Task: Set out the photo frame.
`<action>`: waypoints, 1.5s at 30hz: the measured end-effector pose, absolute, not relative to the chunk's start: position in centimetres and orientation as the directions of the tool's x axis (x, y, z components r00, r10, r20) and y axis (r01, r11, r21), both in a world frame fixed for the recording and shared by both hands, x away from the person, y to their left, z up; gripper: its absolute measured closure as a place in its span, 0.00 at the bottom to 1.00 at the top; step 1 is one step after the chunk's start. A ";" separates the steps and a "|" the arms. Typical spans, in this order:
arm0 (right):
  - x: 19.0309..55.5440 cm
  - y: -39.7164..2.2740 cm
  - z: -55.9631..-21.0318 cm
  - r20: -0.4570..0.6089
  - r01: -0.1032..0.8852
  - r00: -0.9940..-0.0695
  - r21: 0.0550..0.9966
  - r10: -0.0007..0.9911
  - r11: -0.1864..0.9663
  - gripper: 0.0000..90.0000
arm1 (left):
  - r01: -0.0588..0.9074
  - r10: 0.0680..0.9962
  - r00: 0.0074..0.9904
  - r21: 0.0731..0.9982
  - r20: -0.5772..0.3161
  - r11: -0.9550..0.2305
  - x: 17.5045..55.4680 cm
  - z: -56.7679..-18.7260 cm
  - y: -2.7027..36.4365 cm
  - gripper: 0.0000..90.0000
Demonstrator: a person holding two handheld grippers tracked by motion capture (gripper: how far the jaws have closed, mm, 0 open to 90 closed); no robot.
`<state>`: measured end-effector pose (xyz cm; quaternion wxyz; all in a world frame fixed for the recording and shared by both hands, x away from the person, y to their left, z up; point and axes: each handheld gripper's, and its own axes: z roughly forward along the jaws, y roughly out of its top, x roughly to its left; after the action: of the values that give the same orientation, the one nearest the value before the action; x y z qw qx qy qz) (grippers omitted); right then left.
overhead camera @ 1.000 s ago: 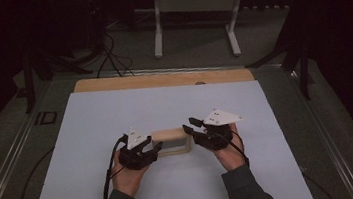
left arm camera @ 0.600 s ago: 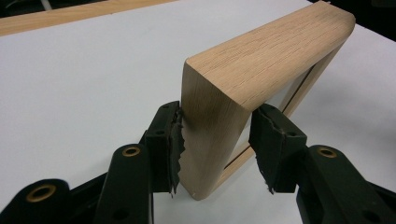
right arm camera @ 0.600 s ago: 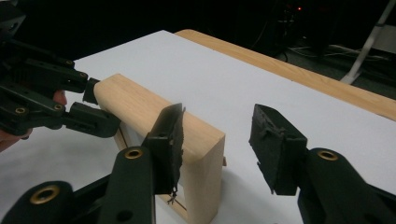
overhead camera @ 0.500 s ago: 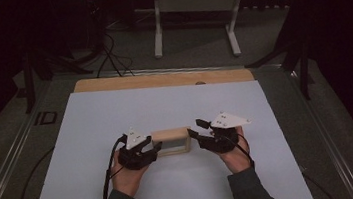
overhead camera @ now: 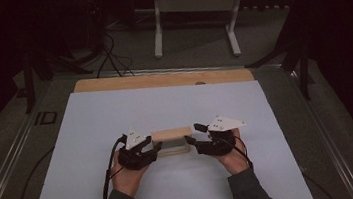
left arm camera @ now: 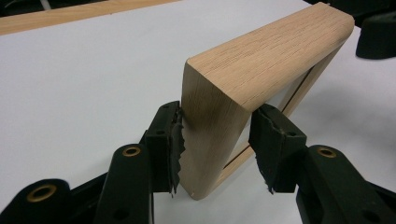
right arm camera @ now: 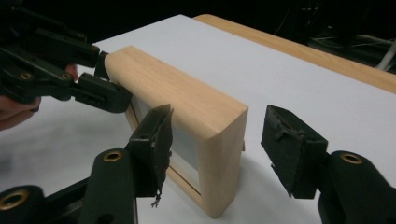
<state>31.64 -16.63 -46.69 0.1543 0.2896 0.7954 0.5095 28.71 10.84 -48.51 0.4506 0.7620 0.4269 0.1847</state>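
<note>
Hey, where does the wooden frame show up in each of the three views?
High view: frame low centre, between the two claws.
Left gripper view: frame centre, rising to upper right, near end between the jaws.
Right gripper view: frame centre, running to upper left.
Shared landmark: the white sheet under it.

A dim lab or recording studio. The white-topped bench (overhead camera: 115, 111) stands on a grey floor amid dark surroundings. Cables (overhead camera: 109, 57) trail beside a white stand (overhead camera: 194, 7) behind.
</note>
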 end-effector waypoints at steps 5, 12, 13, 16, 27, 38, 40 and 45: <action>31.8 -16.4 -47.2 0.044 0.308 -0.786 0.893 0.616 0.329 0.44 | 0.485 0.818 0.566 0.845 -0.106 -0.226 28.7 -48.5 10.8 0.60; 32.1 -16.1 -47.9 0.027 0.305 -0.794 0.882 0.607 0.360 0.43 | 0.486 0.816 0.568 0.844 -0.108 -0.227 28.8 -48.5 10.9 0.60; 32.1 -15.9 -48.0 0.027 0.306 -0.796 0.880 0.604 0.364 0.42 | 0.486 0.815 0.569 0.844 -0.108 -0.227 28.8 -48.5 10.9 0.60; 32.3 -15.7 -48.2 0.024 0.303 -0.801 0.878 0.598 0.371 0.42 | 0.487 0.814 0.570 0.844 -0.111 -0.226 28.8 -48.5 10.9 0.60; 32.6 -15.2 -48.7 0.022 0.304 -0.810 0.870 0.586 0.387 0.40 | 0.486 0.816 0.570 0.841 -0.100 -0.237 28.8 -48.6 10.9 0.60; 33.0 -15.2 -49.0 0.041 0.310 -0.814 0.875 0.580 0.373 0.40 | 0.484 0.813 0.574 0.840 -0.093 -0.246 28.9 -48.8 10.8 0.60; 32.9 -15.2 -49.0 0.039 0.303 -0.817 0.878 0.575 0.370 0.41 | 0.482 0.814 0.575 0.840 -0.090 -0.248 28.8 -48.8 10.8 0.60; 32.8 -14.9 -48.9 0.023 0.287 -0.819 0.882 0.573 0.375 0.43 | 0.480 0.813 0.576 0.842 -0.089 -0.248 28.8 -48.8 10.8 0.60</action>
<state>32.78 -14.94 -48.91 0.1448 0.2634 0.8163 0.4933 28.84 10.79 -48.84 0.4459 0.7674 0.4212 0.1866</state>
